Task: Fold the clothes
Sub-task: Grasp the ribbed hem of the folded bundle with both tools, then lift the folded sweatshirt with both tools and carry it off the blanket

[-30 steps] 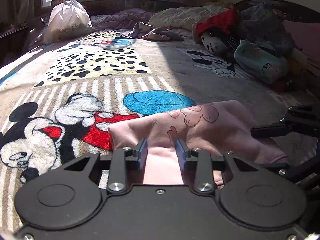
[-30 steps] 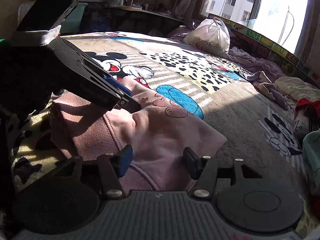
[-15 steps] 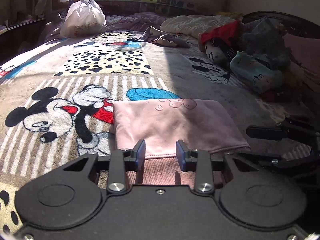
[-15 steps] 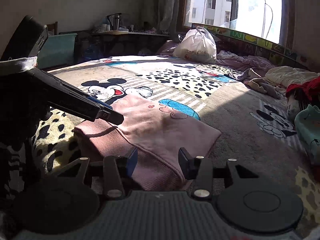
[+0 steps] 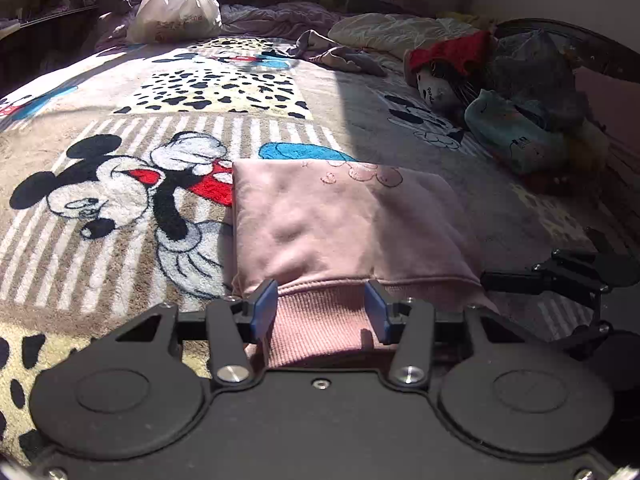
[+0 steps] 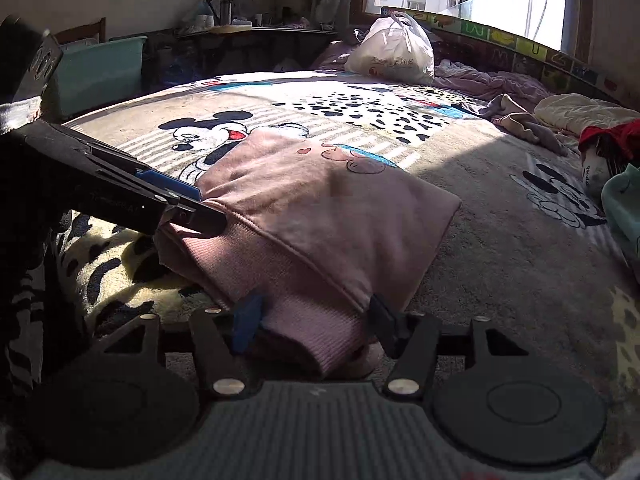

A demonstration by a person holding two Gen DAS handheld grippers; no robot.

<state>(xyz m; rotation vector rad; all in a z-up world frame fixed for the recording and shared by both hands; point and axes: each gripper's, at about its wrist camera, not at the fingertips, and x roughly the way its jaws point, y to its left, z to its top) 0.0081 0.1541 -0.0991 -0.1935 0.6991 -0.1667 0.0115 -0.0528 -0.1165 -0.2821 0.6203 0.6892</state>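
A pink sweatshirt (image 5: pixel 340 220) lies folded flat on the cartoon-mouse blanket (image 5: pixel 120 184), its ribbed hem toward me. My left gripper (image 5: pixel 320 306) sits at the hem's left part; its jaws are opening, with the ribbing loose between them. In the right wrist view the sweatshirt (image 6: pixel 320 208) runs diagonally, and my right gripper (image 6: pixel 316 320) straddles the near hem corner, jaws also opening around the fabric. The left gripper (image 6: pixel 192 204) shows there at the garment's left edge. The right gripper (image 5: pixel 520 280) appears at the right of the left wrist view.
A white plastic bag (image 5: pixel 176 8) stands at the far end under the window. Crumpled clothes (image 5: pixel 340 56) and a pile of plush toys and bags (image 5: pixel 500 92) line the back and right. A teal bin (image 6: pixel 100 72) stands beside the bed.
The sweatshirt, held up and draped a second ago, now lies flat and folded on the blanket. Both grippers drew back to its near hem and their jaws widened.
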